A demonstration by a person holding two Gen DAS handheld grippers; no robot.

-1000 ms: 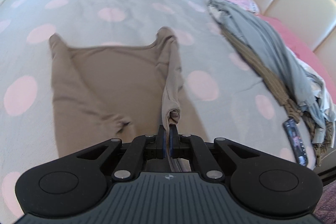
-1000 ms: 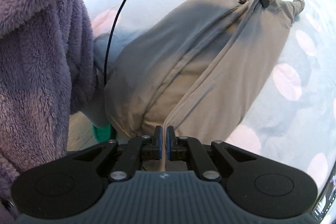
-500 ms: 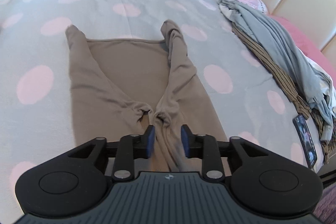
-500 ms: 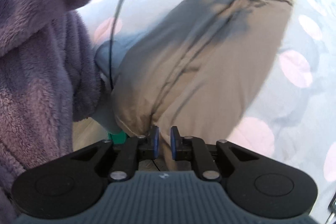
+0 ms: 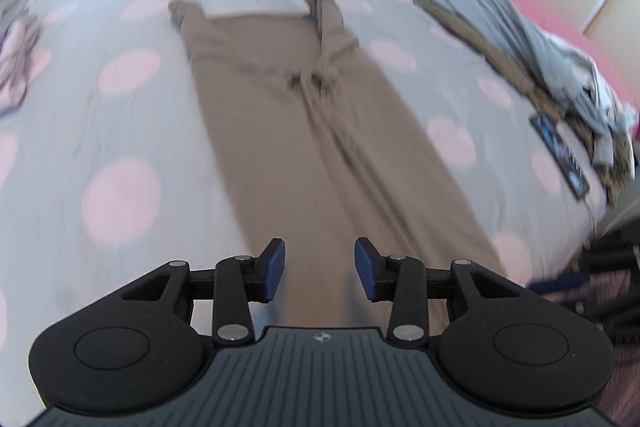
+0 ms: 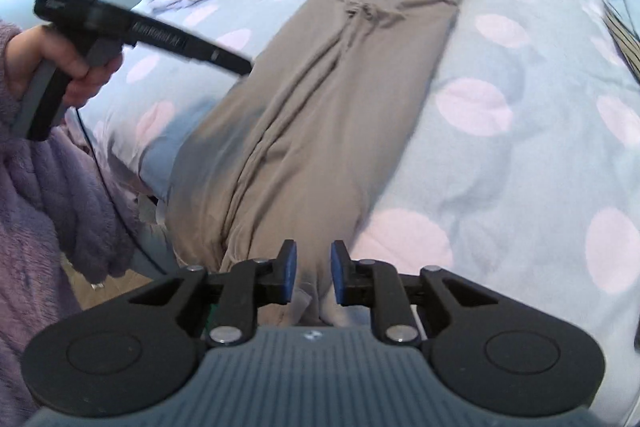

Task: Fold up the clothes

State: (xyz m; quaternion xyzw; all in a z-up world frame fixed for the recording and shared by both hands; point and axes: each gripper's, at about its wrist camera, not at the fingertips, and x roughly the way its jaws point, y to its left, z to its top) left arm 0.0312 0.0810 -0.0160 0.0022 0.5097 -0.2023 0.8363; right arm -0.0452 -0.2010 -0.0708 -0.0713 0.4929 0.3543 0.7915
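Tan-brown soft knit garment (image 5: 320,131) lies flat, folded lengthwise, on grey pink-dotted bed cover (image 5: 120,131). Left tool (image 5: 320,269) spread wide, empty. Right tool (image 6: 313,273) parted narrower, empty, over garment hem.

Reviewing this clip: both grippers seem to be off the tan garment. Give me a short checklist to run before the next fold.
1. left gripper jaws apart, holding nothing: ok.
2. right gripper jaws apart, holding nothing: ok.
3. tan garment lying lengthwise on the polka-dot bedspread: ok.
4. Garment smooth: not ok, bunched where the folded-in parts meet.
5. Near hem fully on the bed: cannot tell.
6. phone and unfolded clothes pile apart from the garment: ok.
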